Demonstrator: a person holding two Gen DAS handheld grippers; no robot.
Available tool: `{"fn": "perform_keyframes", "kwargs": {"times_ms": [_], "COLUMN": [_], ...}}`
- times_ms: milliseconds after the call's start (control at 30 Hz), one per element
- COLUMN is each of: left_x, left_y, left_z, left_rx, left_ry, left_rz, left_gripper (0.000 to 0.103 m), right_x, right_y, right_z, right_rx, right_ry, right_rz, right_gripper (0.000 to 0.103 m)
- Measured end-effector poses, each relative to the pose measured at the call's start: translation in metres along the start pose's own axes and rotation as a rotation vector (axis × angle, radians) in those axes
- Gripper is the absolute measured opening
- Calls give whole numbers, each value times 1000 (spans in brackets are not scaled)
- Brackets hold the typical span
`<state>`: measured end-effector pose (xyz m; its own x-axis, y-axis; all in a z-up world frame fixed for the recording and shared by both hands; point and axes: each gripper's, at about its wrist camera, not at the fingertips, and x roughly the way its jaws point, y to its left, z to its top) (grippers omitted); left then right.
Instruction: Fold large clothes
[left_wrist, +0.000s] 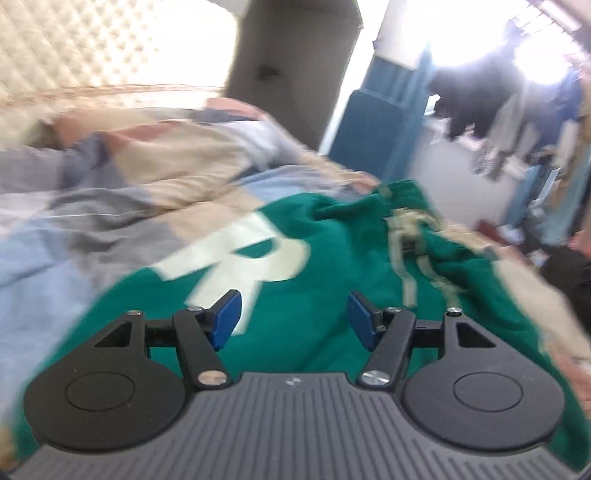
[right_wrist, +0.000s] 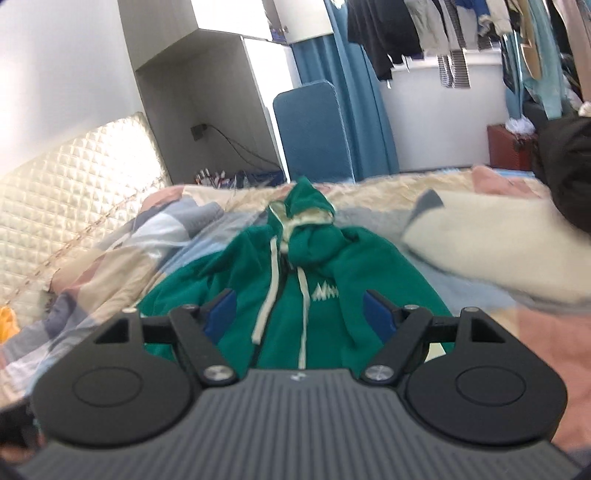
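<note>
my left gripper (left_wrist: 293, 319) and right gripper (right_wrist: 299, 314) both wide and empty over the green hoodie (right_wrist: 295, 280) on the bed (right_wrist: 110, 258)

The hoodie (right_wrist: 295, 280) lies spread on the bed (right_wrist: 480, 306), its hood (right_wrist: 308, 206) at the far end and its two drawstrings (right_wrist: 271, 291) running toward the near edge. The patchwork quilt (right_wrist: 122, 254) lies under it and reaches out to the left. At the bed's left stands the quilted headboard (right_wrist: 74, 177). To the right of the hoodie, a folded blanket (right_wrist: 491, 251) rests on the bed. Beyond the far edge of the bed an upright padded panel (right_wrist: 314, 133) stands before the curtain (right_wrist: 354, 92). Farther right, clothes (right_wrist: 443, 29) hang in a row above a ledge. A cabinet (right_wrist: 207, 92) rises behind the headboard's far end.
</note>
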<state>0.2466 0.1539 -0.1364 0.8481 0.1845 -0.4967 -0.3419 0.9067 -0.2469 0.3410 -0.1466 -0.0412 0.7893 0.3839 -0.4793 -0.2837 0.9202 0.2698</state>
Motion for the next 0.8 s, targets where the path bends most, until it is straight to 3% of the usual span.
{"fn": "perform_keyframes", "kwargs": {"times_ms": [233, 333, 467, 567, 667, 800], "left_x": [-18, -19, -9, -1, 6, 13], "left_y": [26, 31, 32, 35, 43, 54], "left_z": [-3, -5, -5, -6, -7, -7], "left_rx": [-46, -53, -63, -102, -149, -215], "left_ry": [27, 37, 61, 93, 114, 128], "left_rz": [119, 142, 166, 143, 151, 158], "left_gripper": [68, 68, 68, 68, 68, 68], "right_x": [-34, -38, -35, -31, -28, -23], "right_y": [-23, -36, -54, -63, -70, -76], "right_z": [-37, -54, -63, -64, -66, -67], "right_rx": [-32, -59, 0, 33, 78, 103], "right_ry": [49, 78, 129, 142, 147, 170], "right_rz": [-55, -100, -104, -87, -89, -99], "right_gripper": [77, 77, 77, 86, 103, 103]}}
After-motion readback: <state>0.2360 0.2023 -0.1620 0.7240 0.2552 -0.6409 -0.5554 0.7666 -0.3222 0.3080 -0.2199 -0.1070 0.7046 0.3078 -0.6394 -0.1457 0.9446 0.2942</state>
